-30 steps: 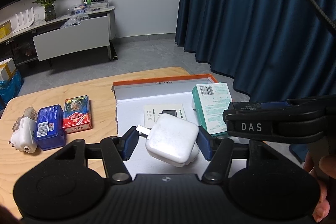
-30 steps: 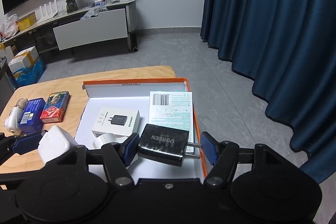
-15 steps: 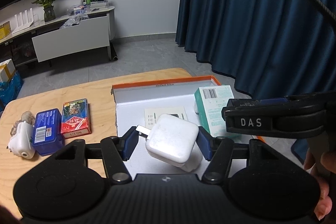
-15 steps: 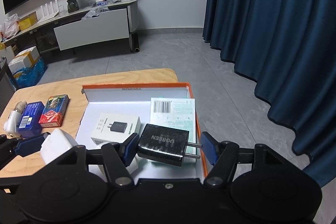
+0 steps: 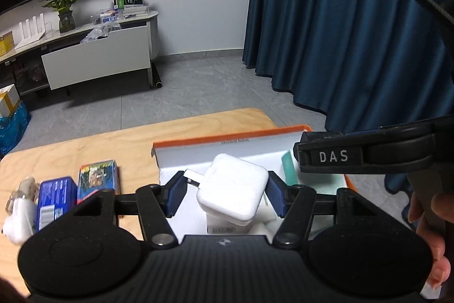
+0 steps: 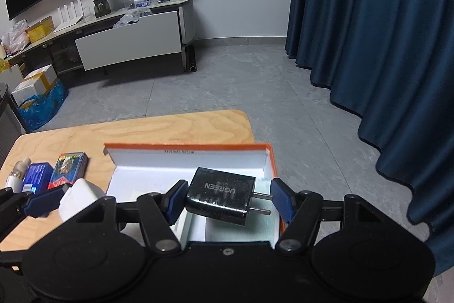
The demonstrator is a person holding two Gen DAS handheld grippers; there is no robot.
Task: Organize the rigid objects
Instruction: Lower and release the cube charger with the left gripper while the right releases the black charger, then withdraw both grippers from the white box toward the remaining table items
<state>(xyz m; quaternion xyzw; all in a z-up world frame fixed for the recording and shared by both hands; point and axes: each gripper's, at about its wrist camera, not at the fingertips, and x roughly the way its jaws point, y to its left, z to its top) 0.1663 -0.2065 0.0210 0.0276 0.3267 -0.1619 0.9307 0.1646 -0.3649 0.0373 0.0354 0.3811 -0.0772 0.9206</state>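
Left gripper (image 5: 225, 196): mine, clenched on the white charger (image 5: 234, 193); the blue pads press its two sides, its metal prongs pointing at the left pad.
White charger: held in the air over the near part of the orange box (image 5: 227, 139), tilted, one corner lowest.
Right gripper (image 6: 228, 200): mine too, clenched on the black UGREEN charger (image 6: 220, 195); the left pad bears on its flat end, the right pad meets the tips of its two prongs.
Black UGREEN charger: held above the right half of the orange box, lettering upside down in the right wrist view, prongs toward the box's right wall.
Orange box: open, white inside, orange rim; it sits at the right end of the bench (image 6: 176, 127), its right wall close to the bench edge.
Inside the orange box: a pale green carton (image 5: 288, 166) against the right wall and a white carton (image 5: 227, 225) under the white charger, both largely hidden.
Left of the orange box: a red card pack (image 5: 98, 178) nearest it, then a blue pack (image 5: 55, 199), then a small white device (image 5: 18, 217) farthest out, all lying on the bench.
My right hand (image 5: 434, 240): fingers wrapped round the right gripper's handle, just right of the orange box in the left wrist view.
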